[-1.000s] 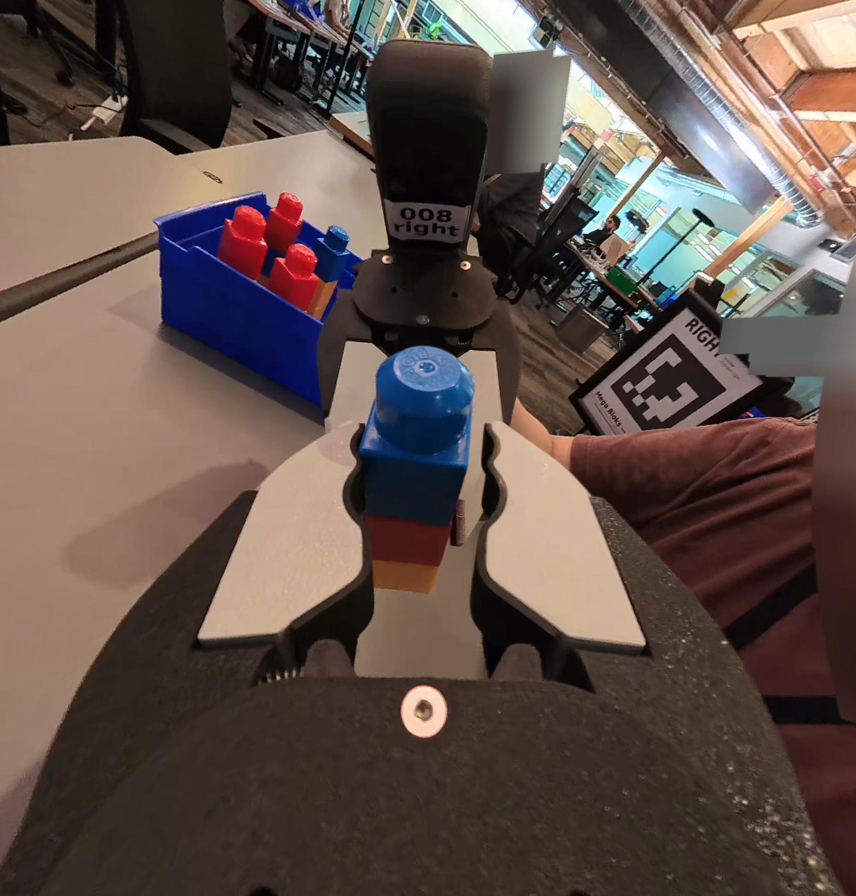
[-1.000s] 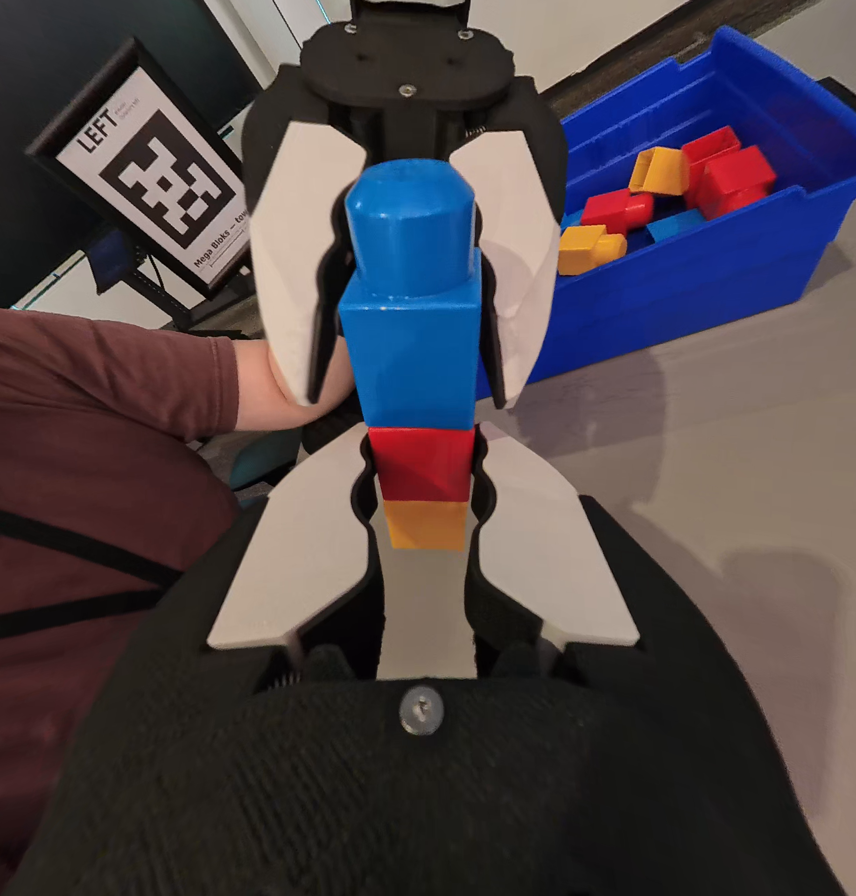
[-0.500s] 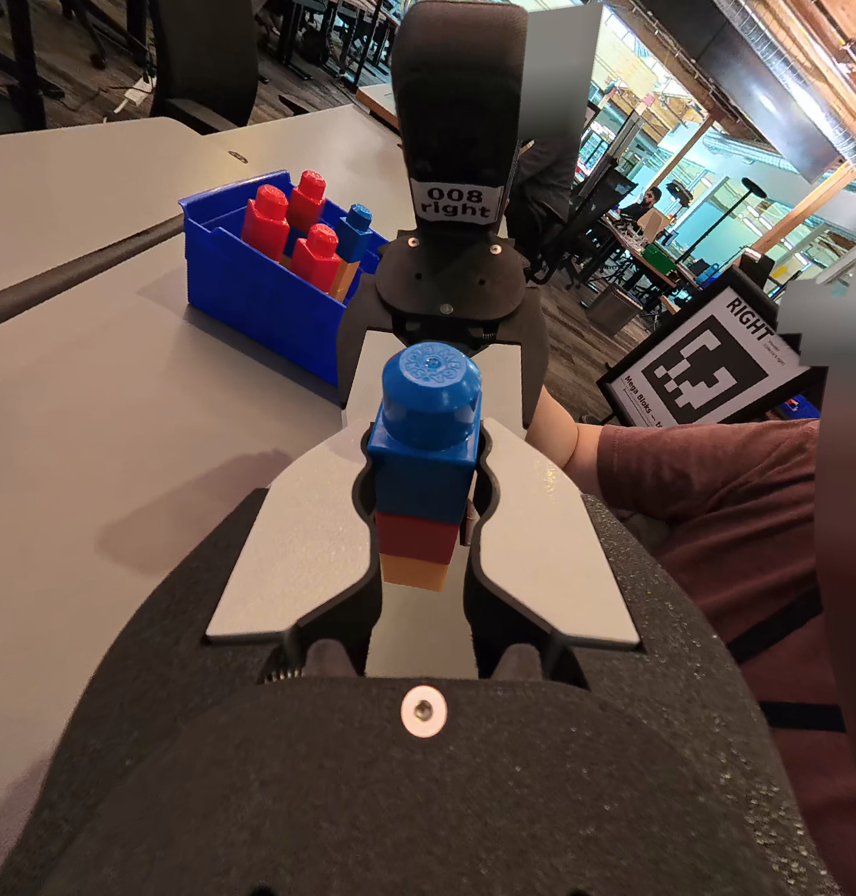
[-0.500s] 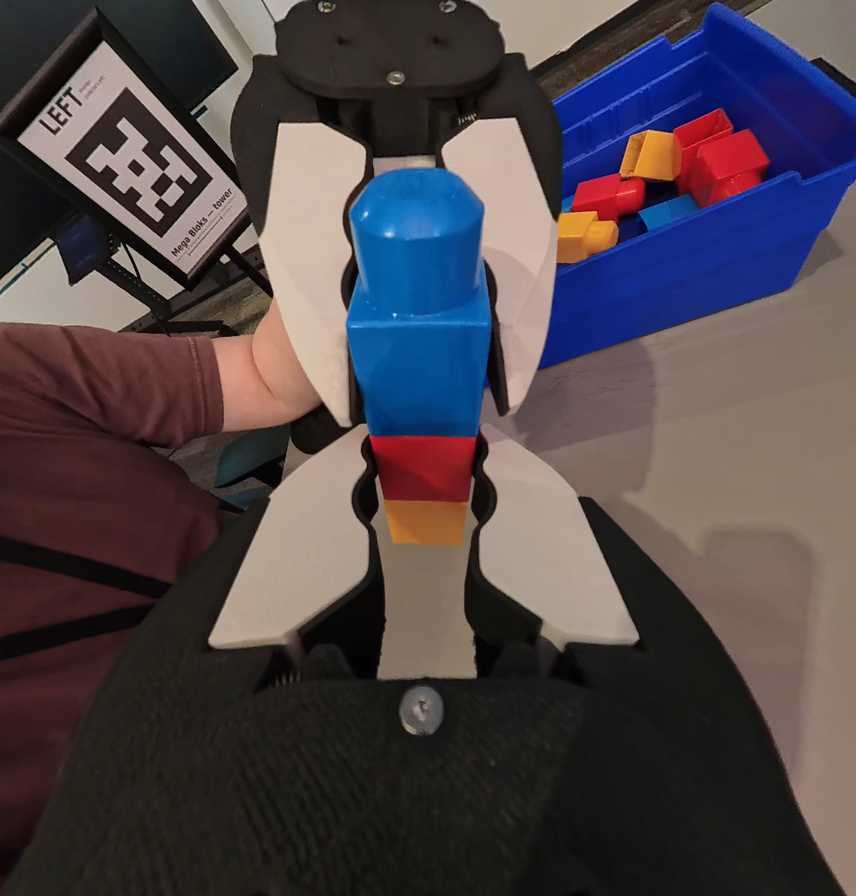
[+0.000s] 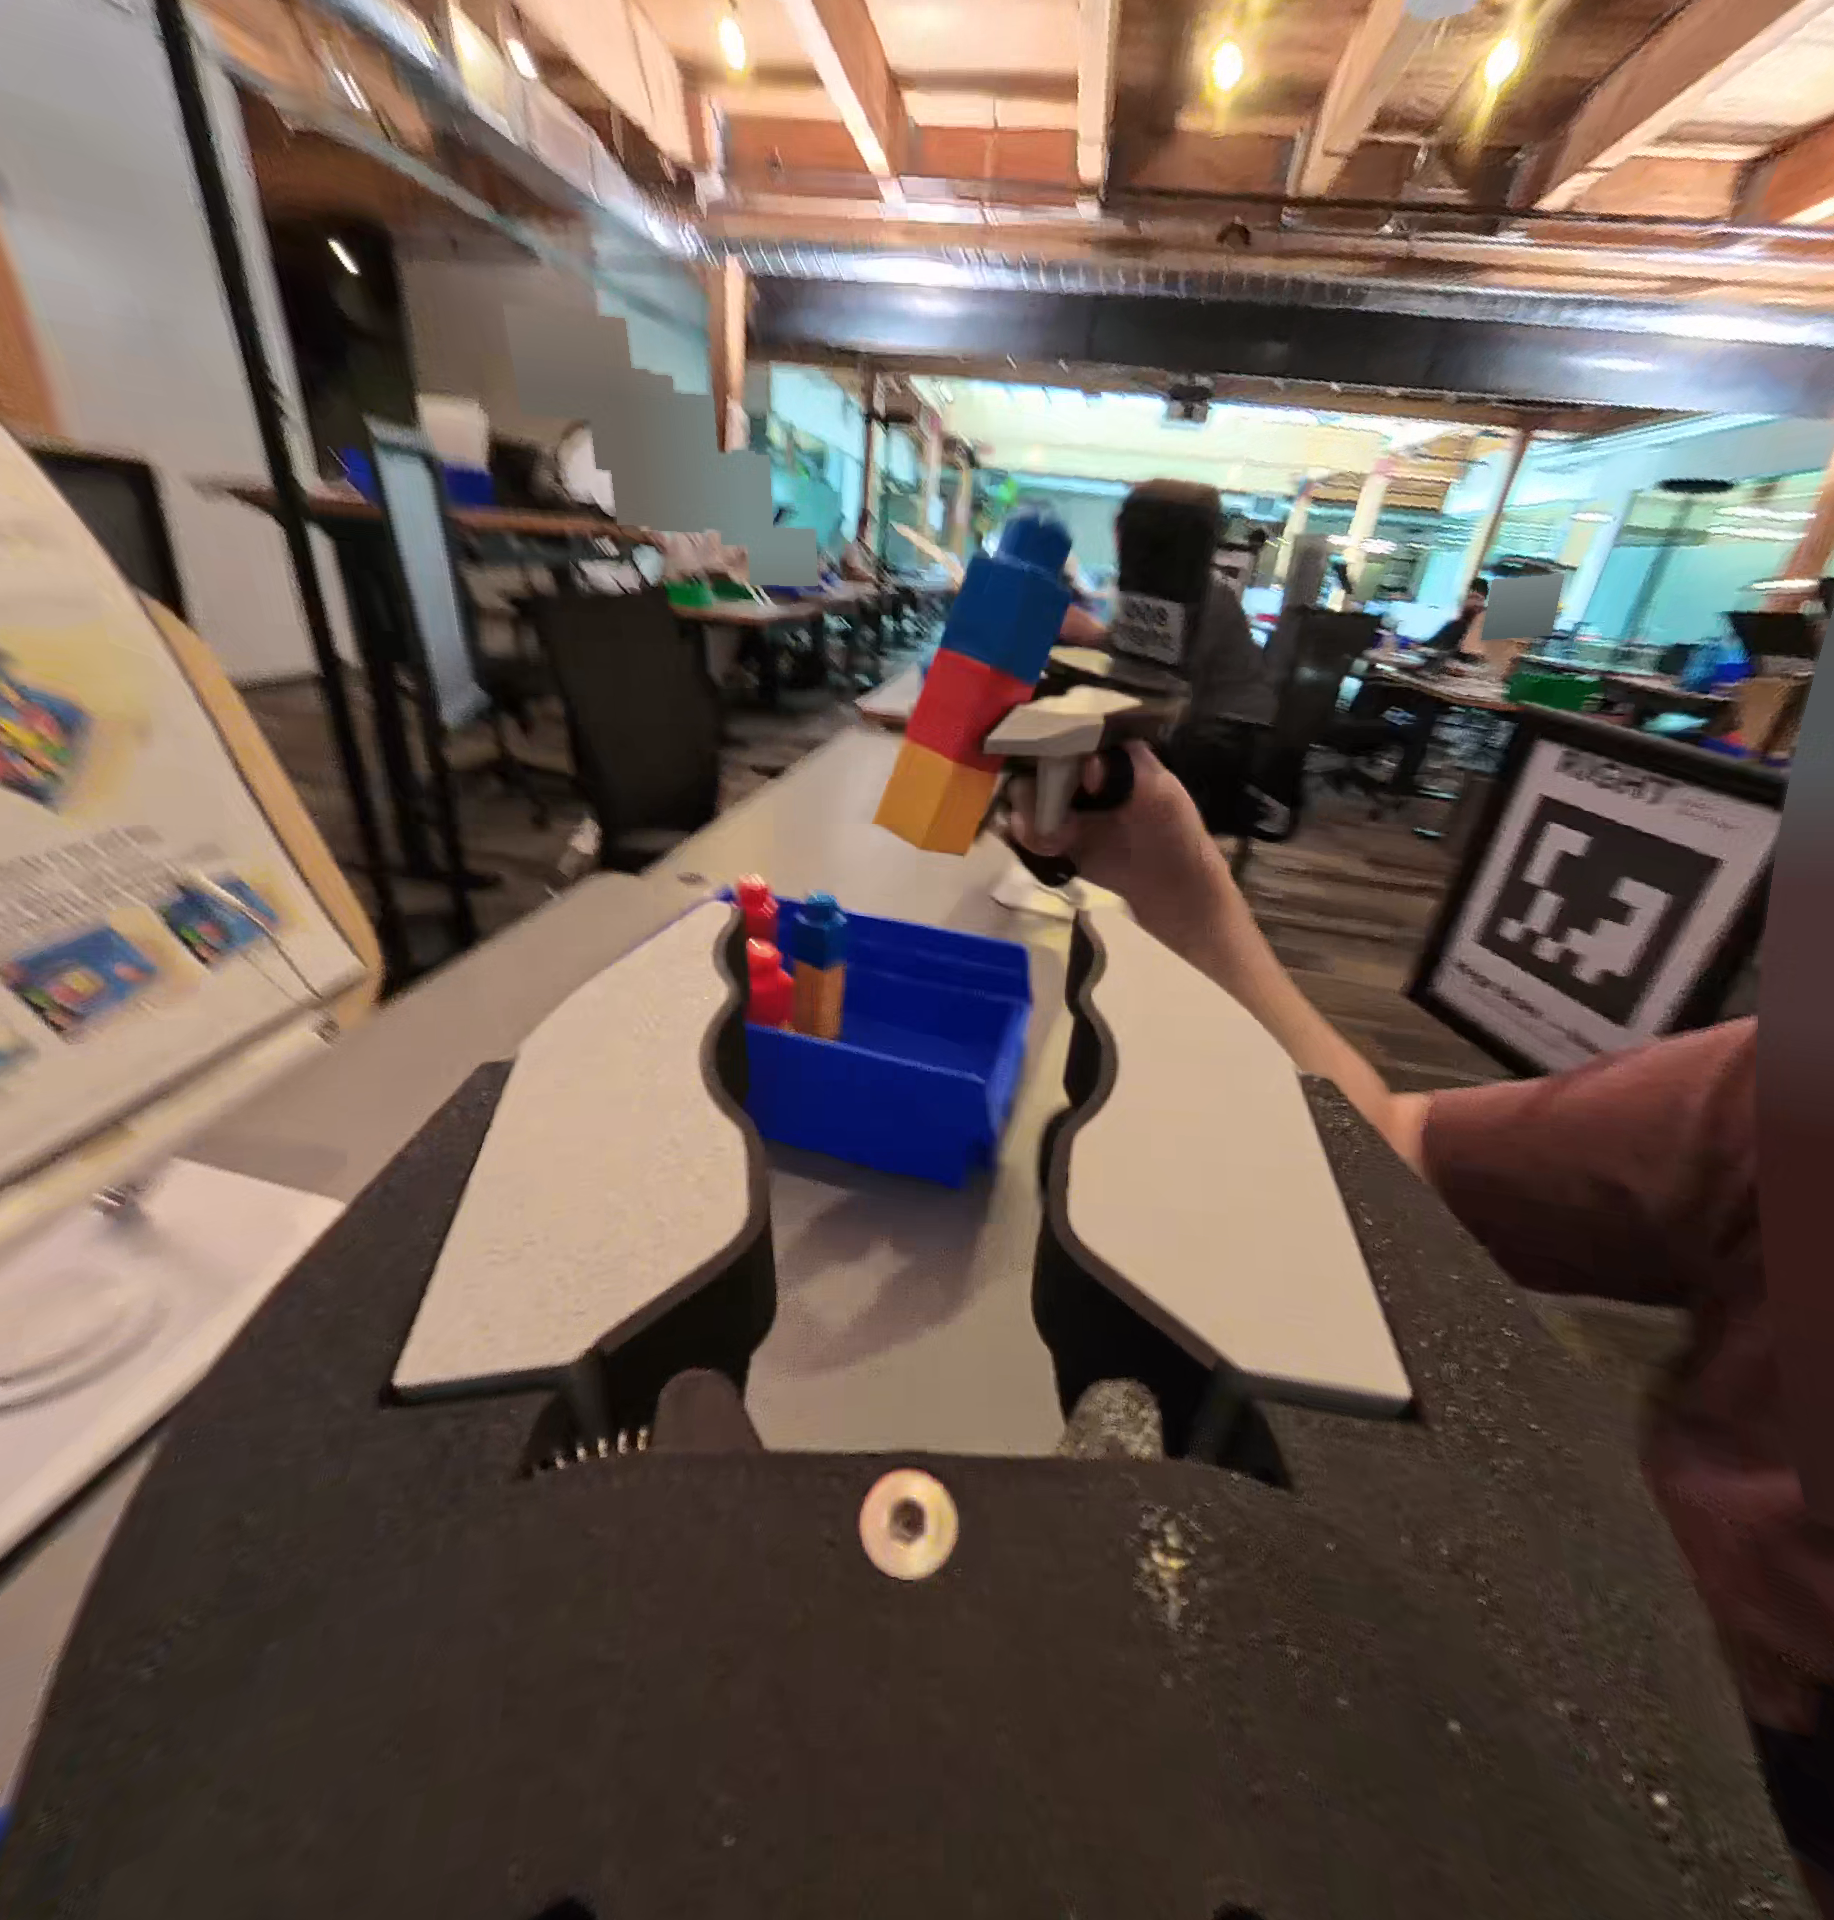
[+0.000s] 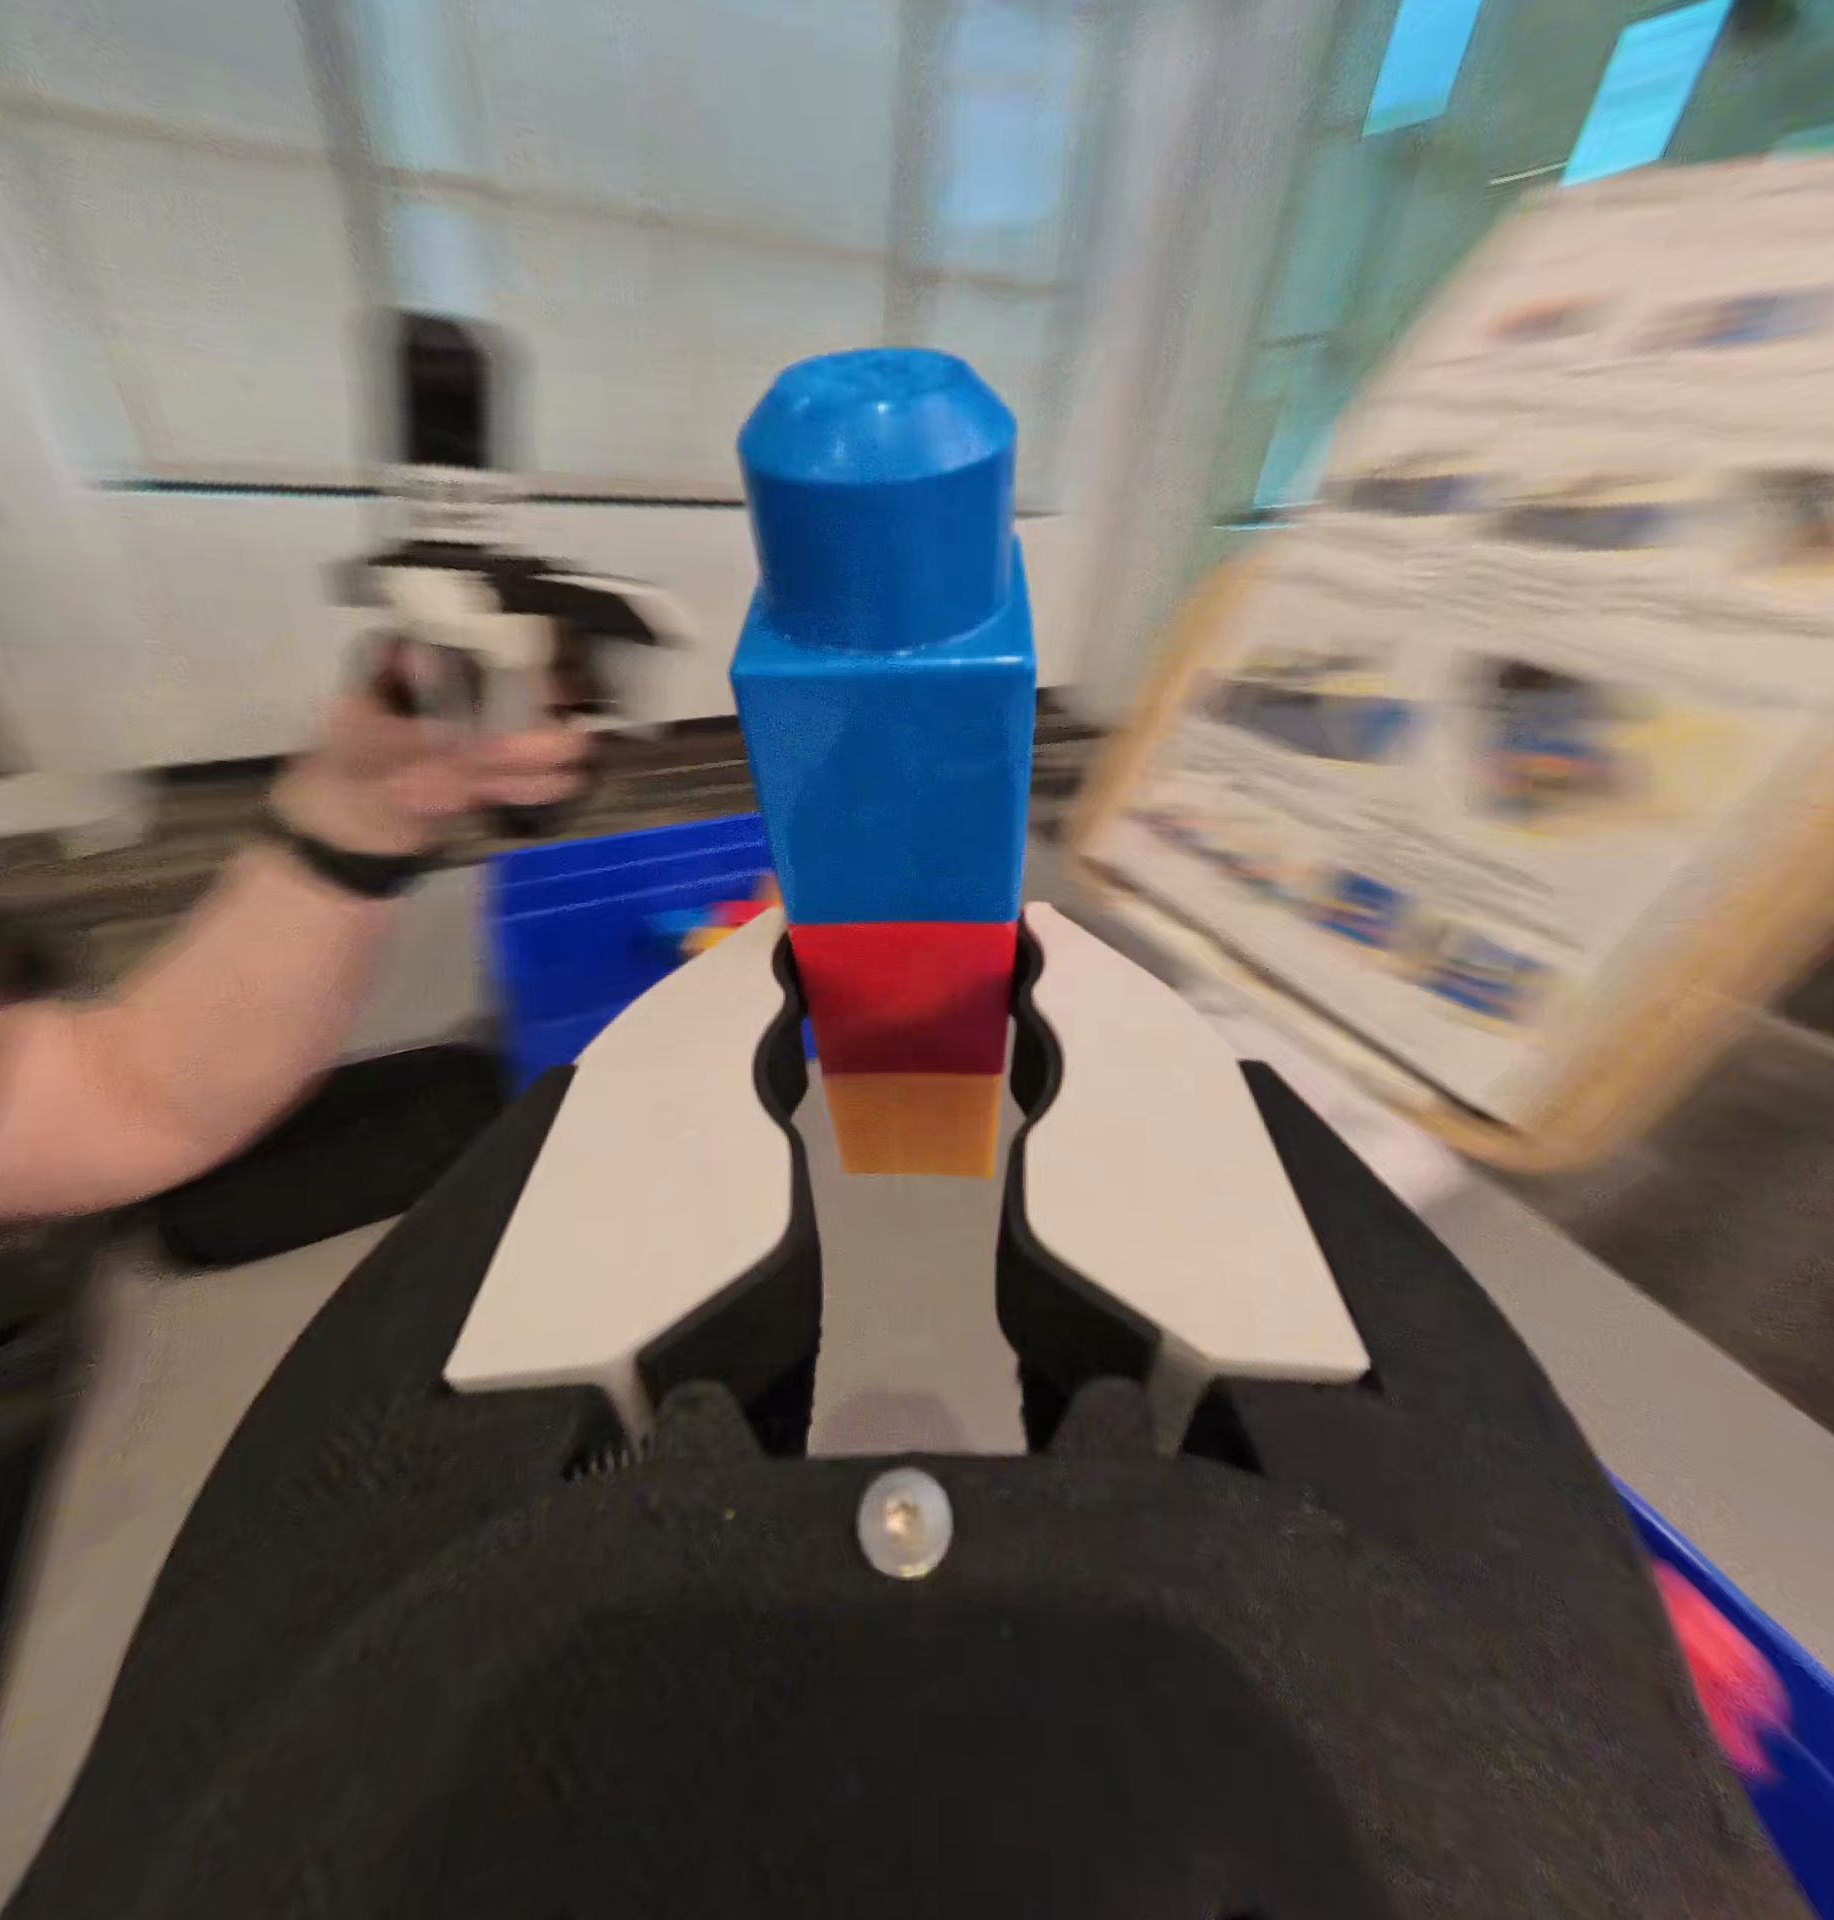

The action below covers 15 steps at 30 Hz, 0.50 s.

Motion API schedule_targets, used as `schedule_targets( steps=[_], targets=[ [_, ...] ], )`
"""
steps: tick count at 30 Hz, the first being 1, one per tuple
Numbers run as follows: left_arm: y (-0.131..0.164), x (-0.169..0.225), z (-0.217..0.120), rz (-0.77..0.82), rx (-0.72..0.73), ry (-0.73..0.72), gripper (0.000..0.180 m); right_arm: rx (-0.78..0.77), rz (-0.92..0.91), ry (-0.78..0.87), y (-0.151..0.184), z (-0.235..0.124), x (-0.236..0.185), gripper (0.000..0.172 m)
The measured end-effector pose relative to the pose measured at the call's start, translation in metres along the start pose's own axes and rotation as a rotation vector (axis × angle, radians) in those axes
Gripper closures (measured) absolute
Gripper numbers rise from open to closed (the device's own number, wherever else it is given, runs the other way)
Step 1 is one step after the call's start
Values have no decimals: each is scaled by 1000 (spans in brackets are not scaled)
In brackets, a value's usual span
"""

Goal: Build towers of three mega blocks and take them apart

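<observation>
You hold one tower (image 6: 897,831) of three blocks, blue over red over orange, clamped in your right gripper (image 6: 902,997); your left gripper (image 5: 902,997) gapes bare.

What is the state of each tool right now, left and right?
Left tool: open, holding nothing.
Right tool: closed on the red block of the three-block tower.

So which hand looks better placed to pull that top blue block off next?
Probably the left gripper: its jaws are open and empty. The right gripper already clamps the tower at its red block, leaving the blue one exposed.
</observation>
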State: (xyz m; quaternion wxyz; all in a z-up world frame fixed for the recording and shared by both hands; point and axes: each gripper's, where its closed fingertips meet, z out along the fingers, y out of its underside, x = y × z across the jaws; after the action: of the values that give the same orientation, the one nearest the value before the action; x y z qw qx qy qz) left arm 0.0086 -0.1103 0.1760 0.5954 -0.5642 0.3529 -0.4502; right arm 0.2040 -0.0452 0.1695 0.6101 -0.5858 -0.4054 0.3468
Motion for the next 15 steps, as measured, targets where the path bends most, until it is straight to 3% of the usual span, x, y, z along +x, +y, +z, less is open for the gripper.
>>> schedule_targets(
  steps=[2, 4, 6, 9, 12, 15],
  targets=[
    [-15, 9, -6, 114, 80, -66, 127, -72, 15, 339, 34, -51, 62, 135],
    [-20, 14, -9, 190, 111, -117, 134, -162, 78, 564, 92, -91, 105, 135],
    [-19, 15, -7, 198, 102, -146, 135, -233, 205, 659, 149, -113, 125, 135],
    [-14, 25, -1, 119, 77, -83, 131, -258, 372, 760, 207, -128, 142, 134],
    [-11, 34, 2, 109, 55, -45, 130, -338, 424, 856, 249, -137, 155, 134],
    [-10, 41, 2, 144, 37, -33, 131, -397, 463, 906, 264, -141, 162, 134]
  ],
)
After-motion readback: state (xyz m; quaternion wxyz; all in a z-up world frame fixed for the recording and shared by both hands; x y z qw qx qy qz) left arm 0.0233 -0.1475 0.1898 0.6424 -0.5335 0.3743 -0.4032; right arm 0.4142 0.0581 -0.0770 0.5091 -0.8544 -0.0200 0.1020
